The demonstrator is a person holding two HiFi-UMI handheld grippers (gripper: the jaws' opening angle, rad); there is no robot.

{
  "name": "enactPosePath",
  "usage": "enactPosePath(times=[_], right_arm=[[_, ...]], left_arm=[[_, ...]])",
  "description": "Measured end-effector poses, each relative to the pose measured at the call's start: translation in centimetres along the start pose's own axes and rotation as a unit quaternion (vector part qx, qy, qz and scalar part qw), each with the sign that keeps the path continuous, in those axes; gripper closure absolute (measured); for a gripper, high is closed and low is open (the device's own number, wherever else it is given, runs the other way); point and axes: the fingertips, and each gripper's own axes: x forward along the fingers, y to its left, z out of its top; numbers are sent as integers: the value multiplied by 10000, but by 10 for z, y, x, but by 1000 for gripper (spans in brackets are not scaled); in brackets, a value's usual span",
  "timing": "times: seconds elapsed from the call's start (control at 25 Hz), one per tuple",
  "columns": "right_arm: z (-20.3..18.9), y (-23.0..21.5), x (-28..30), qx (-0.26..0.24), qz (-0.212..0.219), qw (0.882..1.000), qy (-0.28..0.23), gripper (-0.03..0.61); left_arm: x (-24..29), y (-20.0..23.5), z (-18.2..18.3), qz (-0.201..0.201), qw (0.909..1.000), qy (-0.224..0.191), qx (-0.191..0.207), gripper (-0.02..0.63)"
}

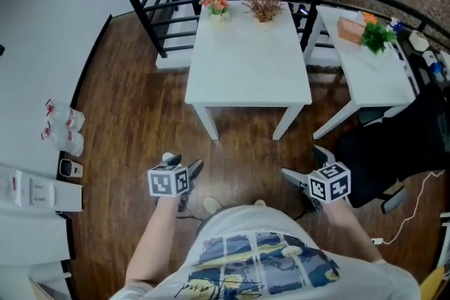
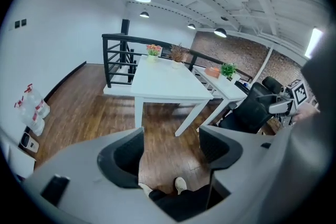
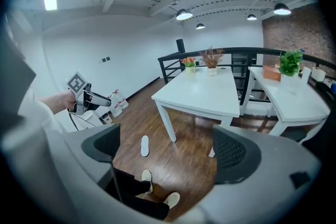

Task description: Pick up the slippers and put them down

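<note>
left gripper [image 2: 170, 147]: part open, empty | right gripper [image 3: 167, 148]: wide apart, empty | slipper [image 3: 144, 145]: on floor, lower left of right gripper view, ahead of the feet [image 3: 147, 177], long axis pointing up-frame toward table [image 3: 202, 89] | left gripper likely nearer; second slipper not seen

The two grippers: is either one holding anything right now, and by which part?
Nothing is held. The left gripper and the right gripper both have their jaws apart with nothing between them. A white slipper lies untouched on the floor.
</note>
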Motion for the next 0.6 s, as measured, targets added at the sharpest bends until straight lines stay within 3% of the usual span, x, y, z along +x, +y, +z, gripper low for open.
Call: enactPosePath(times=[0.28,0.6], right_arm=[[-11,-41,-21,127,21,9998,-168,15],[19,-29,-110,335,-99,9992,-186,17]], left_arm=[[16,-51,10,-35,9997,82,214,279],[-46,-105,48,-164,9992,107,335,279]])
